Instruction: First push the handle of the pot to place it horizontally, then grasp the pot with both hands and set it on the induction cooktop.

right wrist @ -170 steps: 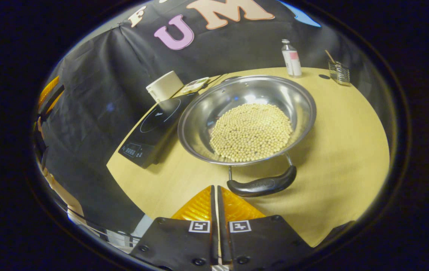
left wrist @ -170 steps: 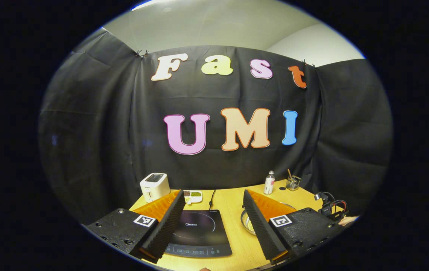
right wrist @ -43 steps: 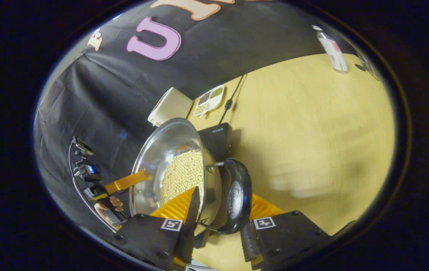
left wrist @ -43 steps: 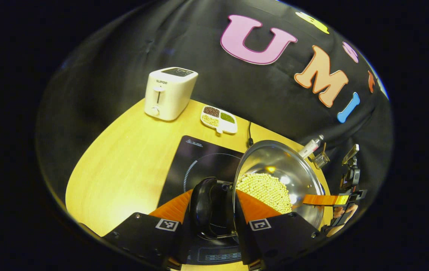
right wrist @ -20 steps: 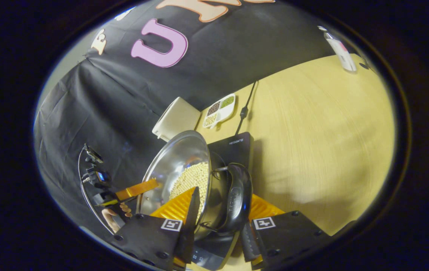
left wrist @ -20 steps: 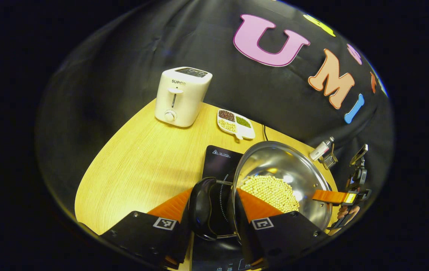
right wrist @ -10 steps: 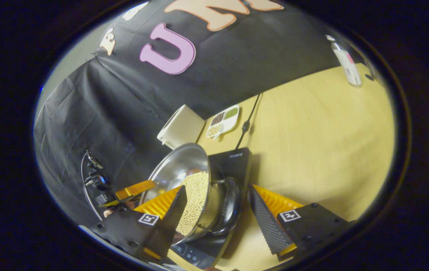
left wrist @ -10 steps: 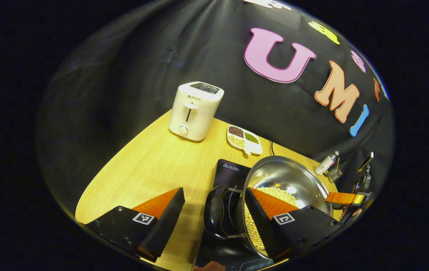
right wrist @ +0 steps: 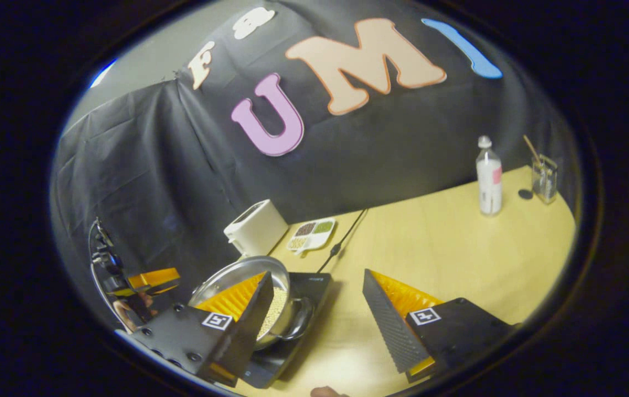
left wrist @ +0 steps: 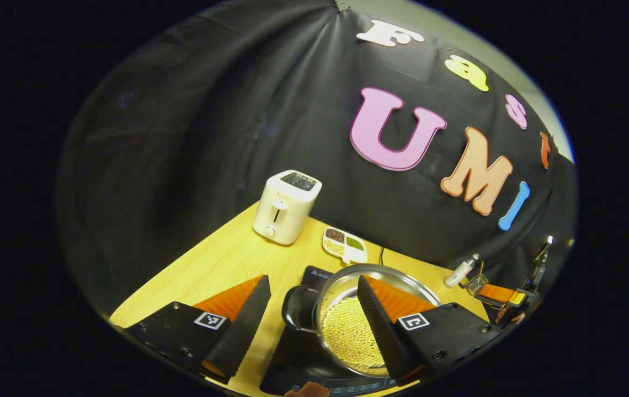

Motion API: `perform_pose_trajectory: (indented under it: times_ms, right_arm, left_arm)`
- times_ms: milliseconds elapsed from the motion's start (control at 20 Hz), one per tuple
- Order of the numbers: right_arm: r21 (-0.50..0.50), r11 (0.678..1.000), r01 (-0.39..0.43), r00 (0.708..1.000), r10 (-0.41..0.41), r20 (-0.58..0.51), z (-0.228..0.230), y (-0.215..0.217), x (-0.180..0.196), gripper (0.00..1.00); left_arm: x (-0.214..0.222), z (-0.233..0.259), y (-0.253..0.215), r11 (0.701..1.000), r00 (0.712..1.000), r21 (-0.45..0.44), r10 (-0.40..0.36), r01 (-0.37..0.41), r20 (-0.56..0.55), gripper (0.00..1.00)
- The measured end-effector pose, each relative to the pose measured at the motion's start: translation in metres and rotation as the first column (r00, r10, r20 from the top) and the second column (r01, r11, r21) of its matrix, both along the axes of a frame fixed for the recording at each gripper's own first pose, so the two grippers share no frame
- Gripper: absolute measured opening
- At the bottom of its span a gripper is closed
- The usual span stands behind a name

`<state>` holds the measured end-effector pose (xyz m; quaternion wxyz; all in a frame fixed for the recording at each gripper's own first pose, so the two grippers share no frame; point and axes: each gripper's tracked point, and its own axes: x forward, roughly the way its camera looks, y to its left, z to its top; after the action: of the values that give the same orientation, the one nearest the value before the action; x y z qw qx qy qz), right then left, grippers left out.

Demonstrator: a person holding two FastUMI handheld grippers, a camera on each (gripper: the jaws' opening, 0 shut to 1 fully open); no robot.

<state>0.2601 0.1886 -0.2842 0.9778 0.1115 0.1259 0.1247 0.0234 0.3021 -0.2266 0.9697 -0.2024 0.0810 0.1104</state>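
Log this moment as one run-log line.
stage: pot placed | pot: on cooktop, holds beans | left claw: open, off the handle | right claw: open, clear of pot | next: likely withdraw

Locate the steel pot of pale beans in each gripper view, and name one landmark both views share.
Left gripper view: the steel pot of pale beans sits low and centre on the black induction cooktop, partly behind one finger of that claw.
Right gripper view: the pot sits low and left, on the cooktop.
Shared landmark: the white toaster on the table, beyond the pot.
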Motion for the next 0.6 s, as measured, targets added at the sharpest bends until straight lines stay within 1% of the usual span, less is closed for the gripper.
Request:
perform_pose_trajectory:
  times_ms: [100, 150, 200, 250, 400, 450, 500, 550, 600]
  right_arm:
    - [-0.045, 0.998, 0.050, 0.996, -0.047, 0.079, 0.024, -0.024, -0.013, 0.92]
    - [-0.047, 0.996, 0.071, 0.991, -0.065, 0.114, 0.035, -0.033, -0.020, 0.92]
    - [-0.038, 0.996, 0.083, 0.986, -0.076, 0.151, 0.049, -0.042, -0.027, 1.00]
    - [-0.036, 0.995, 0.097, 0.980, -0.089, 0.180, 0.060, -0.051, -0.034, 0.92]
    - [-0.062, 0.986, 0.155, 0.958, -0.135, 0.253, 0.081, -0.088, -0.053, 0.91]
    - [-0.072, 0.984, 0.162, 0.953, -0.137, 0.270, 0.089, -0.098, -0.061, 0.91]
    - [-0.079, 0.983, 0.167, 0.948, -0.138, 0.285, 0.096, -0.105, -0.068, 0.91]
    - [-0.086, 0.980, 0.179, 0.942, -0.145, 0.302, 0.103, -0.115, -0.076, 0.91]
    - [-0.090, 0.976, 0.198, 0.934, -0.160, 0.318, 0.111, -0.126, -0.081, 0.91]
  left_arm:
    - [-0.014, 0.014, -0.013, 0.999, 1.000, 0.036, 0.027, -0.028, 0.014, 0.97]
    - [-0.017, 0.023, -0.020, 0.997, 0.999, 0.059, 0.044, -0.046, 0.029, 0.97]
    - [-0.021, 0.032, -0.030, 0.996, 0.998, 0.074, 0.048, -0.052, 0.046, 0.97]
    - [-0.023, 0.044, -0.043, 0.994, 0.996, 0.091, 0.053, -0.060, 0.076, 0.96]
    - [-0.029, 0.074, -0.084, 0.986, 0.990, 0.155, 0.039, -0.060, 0.135, 0.97]
    - [-0.028, 0.086, -0.097, 0.981, 0.986, 0.182, 0.042, -0.072, 0.164, 0.97]
    - [-0.028, 0.096, -0.110, 0.975, 0.982, 0.205, 0.051, -0.089, 0.184, 1.00]
    - [-0.026, 0.104, -0.123, 0.968, 0.979, 0.229, 0.054, -0.099, 0.198, 0.96]
    - [-0.023, 0.109, -0.136, 0.961, 0.976, 0.254, 0.057, -0.110, 0.209, 0.96]
